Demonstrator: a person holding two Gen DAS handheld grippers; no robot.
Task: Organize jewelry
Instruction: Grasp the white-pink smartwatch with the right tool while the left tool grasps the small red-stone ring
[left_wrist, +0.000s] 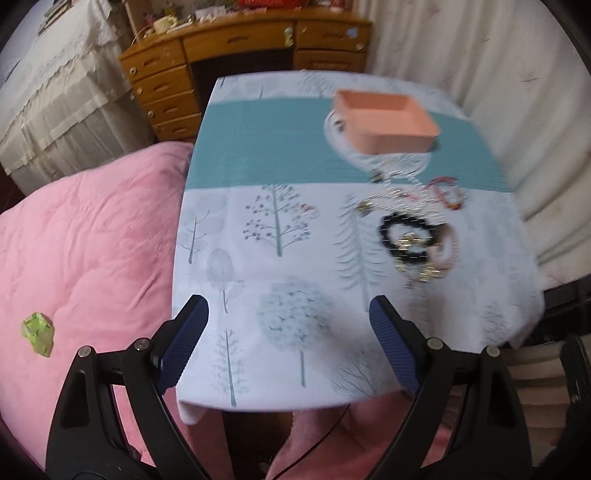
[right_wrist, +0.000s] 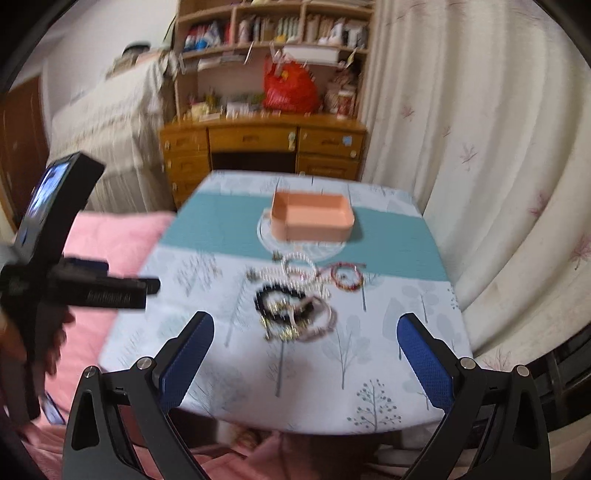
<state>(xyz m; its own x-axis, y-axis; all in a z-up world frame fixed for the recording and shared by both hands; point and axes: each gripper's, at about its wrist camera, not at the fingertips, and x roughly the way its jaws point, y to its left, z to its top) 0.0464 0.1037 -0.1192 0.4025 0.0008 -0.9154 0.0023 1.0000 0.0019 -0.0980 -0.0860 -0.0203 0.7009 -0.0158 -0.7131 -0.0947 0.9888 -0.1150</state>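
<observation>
A pile of jewelry (left_wrist: 417, 225) lies on the tree-print tablecloth (left_wrist: 277, 258), right of centre: a black bead bracelet (left_wrist: 402, 240), a white pearl string (left_wrist: 402, 188), a red bracelet (left_wrist: 447, 192) and gold pieces. An empty peach box (left_wrist: 388, 122) stands behind it on the teal band. My left gripper (left_wrist: 288, 317) is open and empty over the table's near edge, left of the pile. In the right wrist view the jewelry (right_wrist: 295, 291) and the box (right_wrist: 312, 216) sit ahead. My right gripper (right_wrist: 304, 332) is open and empty, just short of the pile. Both views are blurred.
A pink quilt (left_wrist: 85, 258) with a green wrapper (left_wrist: 37, 332) lies left of the table. A wooden desk (left_wrist: 236, 48) stands behind it and white curtains (right_wrist: 480, 147) hang on the right. The left hand-held device (right_wrist: 74, 284) shows at the left of the right wrist view.
</observation>
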